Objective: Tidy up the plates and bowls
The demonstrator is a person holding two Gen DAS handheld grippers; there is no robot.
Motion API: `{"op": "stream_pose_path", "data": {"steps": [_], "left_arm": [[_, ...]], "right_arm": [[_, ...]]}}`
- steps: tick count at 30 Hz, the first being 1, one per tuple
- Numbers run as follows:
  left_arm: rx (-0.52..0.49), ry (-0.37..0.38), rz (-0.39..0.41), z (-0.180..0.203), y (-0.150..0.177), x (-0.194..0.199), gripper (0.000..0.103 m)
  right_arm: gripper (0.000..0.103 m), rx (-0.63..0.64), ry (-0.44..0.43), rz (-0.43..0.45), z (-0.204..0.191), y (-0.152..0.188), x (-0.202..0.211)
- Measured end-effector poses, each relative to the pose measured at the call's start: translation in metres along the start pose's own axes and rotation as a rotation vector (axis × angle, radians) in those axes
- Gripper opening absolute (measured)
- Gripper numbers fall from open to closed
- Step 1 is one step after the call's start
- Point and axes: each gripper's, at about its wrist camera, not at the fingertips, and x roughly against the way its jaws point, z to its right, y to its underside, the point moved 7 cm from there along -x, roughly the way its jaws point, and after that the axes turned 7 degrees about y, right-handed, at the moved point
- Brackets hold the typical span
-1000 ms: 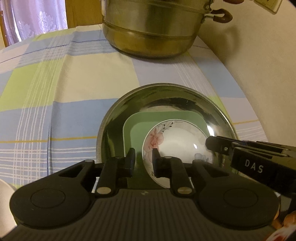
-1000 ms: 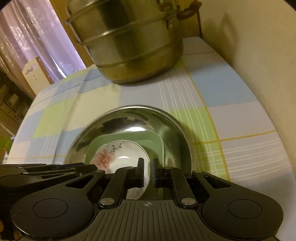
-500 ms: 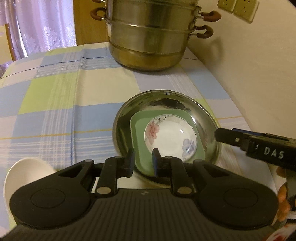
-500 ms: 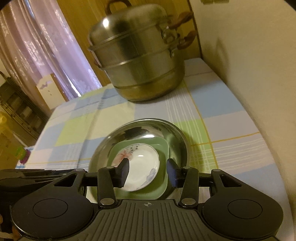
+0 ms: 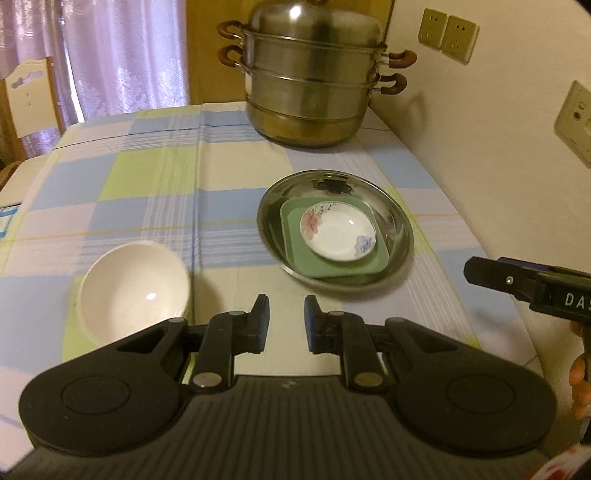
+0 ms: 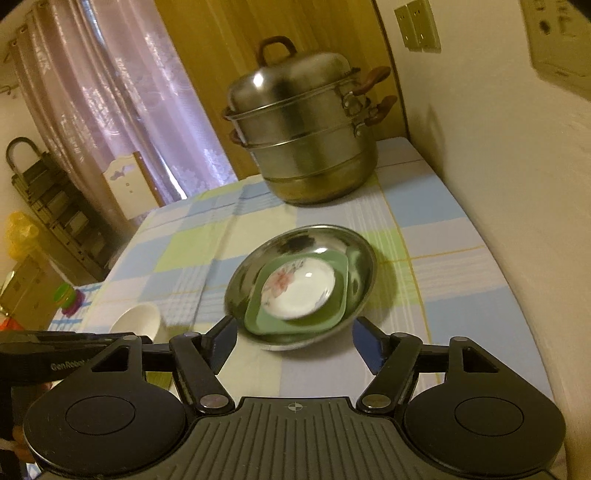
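A steel dish (image 5: 397, 236) (image 6: 364, 266) sits on the checked tablecloth. It holds a green square plate (image 5: 295, 236) (image 6: 332, 317), and a small floral saucer (image 5: 338, 230) (image 6: 299, 288) lies on that plate. A plain white bowl (image 5: 135, 286) (image 6: 136, 319) stands upright to the left. My left gripper (image 5: 286, 314) is open by a narrow gap and empty, above the cloth near the dish and right of the bowl. My right gripper (image 6: 295, 338) is wide open and empty, above the dish's near rim; its body shows in the left wrist view (image 5: 532, 284).
A tall steel steamer pot (image 5: 314, 85) (image 6: 306, 136) with a lid stands at the table's far end. A wall with sockets (image 5: 448, 35) runs along the right side. A chair (image 5: 29, 96), curtains and a rack (image 6: 55, 206) stand beyond the table's left edge.
Both grippers have pulled back and up from the stacked dishes. The right gripper let go of the floral saucer and opened wide. The white bowl came into view.
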Motion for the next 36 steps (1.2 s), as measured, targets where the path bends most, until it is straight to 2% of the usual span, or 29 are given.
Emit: {"op": "stream_pose_path", "data": {"steps": [10, 19, 26, 36], "left_arm": [[0.063, -0.059, 0.021, -0.005, 0.064, 0.069, 0.017], [0.1, -0.114, 0.017, -0.014, 0.107, 0.112, 0.017], [0.101, -0.11, -0.002, -0.022, 0.126, 0.123, 0.017], [0.056, -0.065, -0.058, -0.043, 0.143, 0.13, 0.017]], "right_arm": [[0.07, 0.084, 0.006, 0.003, -0.024, 0.045, 0.049], [0.07, 0.096, -0.011, -0.048, -0.033, 0.083, 0.071], [0.07, 0.103, 0.008, -0.088, -0.037, 0.11, 0.083], [0.07, 0.04, 0.048, -0.129, -0.051, 0.132, 0.092]]}}
